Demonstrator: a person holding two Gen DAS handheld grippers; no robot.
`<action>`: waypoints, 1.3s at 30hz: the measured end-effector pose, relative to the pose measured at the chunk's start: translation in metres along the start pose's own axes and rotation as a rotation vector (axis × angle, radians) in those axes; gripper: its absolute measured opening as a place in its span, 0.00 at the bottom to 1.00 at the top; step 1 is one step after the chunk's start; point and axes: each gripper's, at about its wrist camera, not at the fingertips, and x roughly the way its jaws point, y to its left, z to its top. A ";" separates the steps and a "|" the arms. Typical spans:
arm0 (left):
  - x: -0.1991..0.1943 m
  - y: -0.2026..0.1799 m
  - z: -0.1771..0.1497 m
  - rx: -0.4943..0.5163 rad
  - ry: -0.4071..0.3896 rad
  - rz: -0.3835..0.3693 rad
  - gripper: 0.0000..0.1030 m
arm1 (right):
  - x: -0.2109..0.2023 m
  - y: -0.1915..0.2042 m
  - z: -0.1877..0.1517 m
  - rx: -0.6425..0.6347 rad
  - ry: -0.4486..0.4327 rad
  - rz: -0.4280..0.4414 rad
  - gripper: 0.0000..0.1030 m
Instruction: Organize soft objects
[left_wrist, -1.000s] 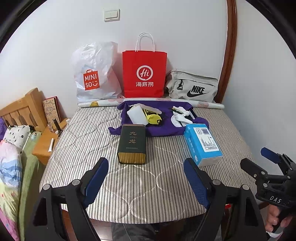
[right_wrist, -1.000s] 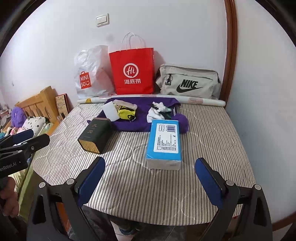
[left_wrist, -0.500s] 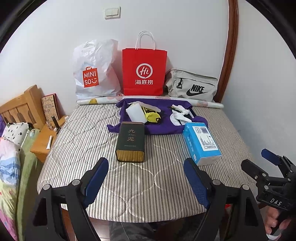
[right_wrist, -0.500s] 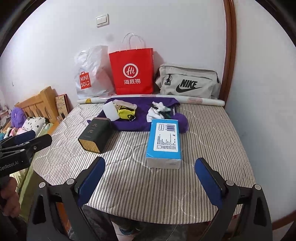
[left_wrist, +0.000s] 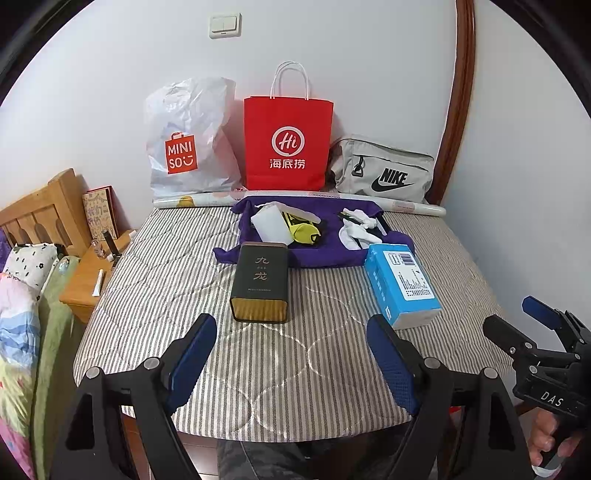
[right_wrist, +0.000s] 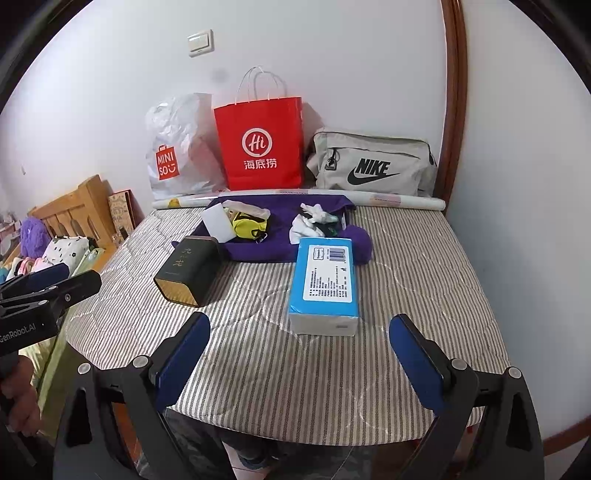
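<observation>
Hovering over striped mattress (left_wrist: 288, 354), left gripper (left_wrist: 291, 350) and right gripper (right_wrist: 299, 350) angled downward, jaws apart, empty.

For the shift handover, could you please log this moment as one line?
left tool: open, empty | right tool: open, empty | blue rectangular tissue pack: on striped quilt | purple cloth: untouched

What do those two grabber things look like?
Both are black plastic tongs. The left gripper and right gripper each have two long fingers with blue pads. White letters on their bodies read "DAS" on the right one and "GenRobot.AI" on the left one.
</observation>
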 end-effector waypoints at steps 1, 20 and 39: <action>0.000 0.000 0.000 0.001 0.000 -0.001 0.80 | 0.000 0.000 0.000 -0.001 -0.001 0.002 0.94; -0.003 0.000 -0.001 -0.002 -0.003 0.002 0.80 | -0.003 0.005 -0.001 -0.014 -0.002 0.008 0.94; -0.006 -0.002 -0.001 0.002 -0.006 0.002 0.80 | -0.005 0.005 -0.001 -0.020 -0.008 0.011 0.94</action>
